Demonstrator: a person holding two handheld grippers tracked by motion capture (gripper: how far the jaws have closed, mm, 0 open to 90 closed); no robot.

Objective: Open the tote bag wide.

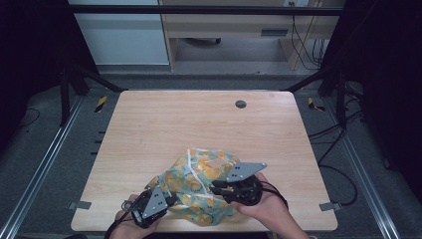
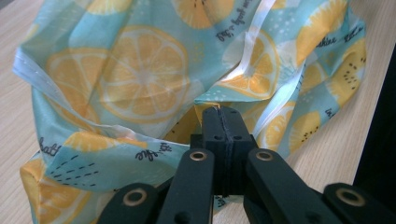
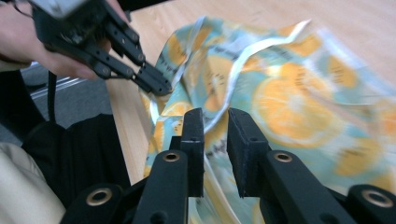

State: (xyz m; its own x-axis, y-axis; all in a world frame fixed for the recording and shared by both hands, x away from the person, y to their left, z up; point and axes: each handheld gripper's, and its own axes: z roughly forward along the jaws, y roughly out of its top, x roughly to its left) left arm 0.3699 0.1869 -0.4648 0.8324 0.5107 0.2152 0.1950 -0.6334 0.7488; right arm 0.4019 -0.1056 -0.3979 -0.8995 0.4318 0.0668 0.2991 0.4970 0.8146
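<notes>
A crumpled light-blue cloth bag (image 1: 204, 174) printed with orange citrus slices and trimmed with white straps lies near the table's front edge. My left gripper (image 1: 171, 200) sits at its left side. In the left gripper view its jaws (image 2: 219, 112) are shut together on a fold of the bag (image 2: 144, 79). The right gripper view shows that same gripper (image 3: 161, 87) pinching the bag's edge. My right gripper (image 1: 215, 188) is at the bag's right side. Its jaws (image 3: 215, 116) stand a little apart with the bag (image 3: 289, 98) and a white strap in the gap, not pressed.
The wooden table (image 1: 149, 124) has a round cable hole (image 1: 240, 104) at the back middle. Black frame posts stand at both back corners, and cables lie on the floor to the right. The person's hands come in over the front edge.
</notes>
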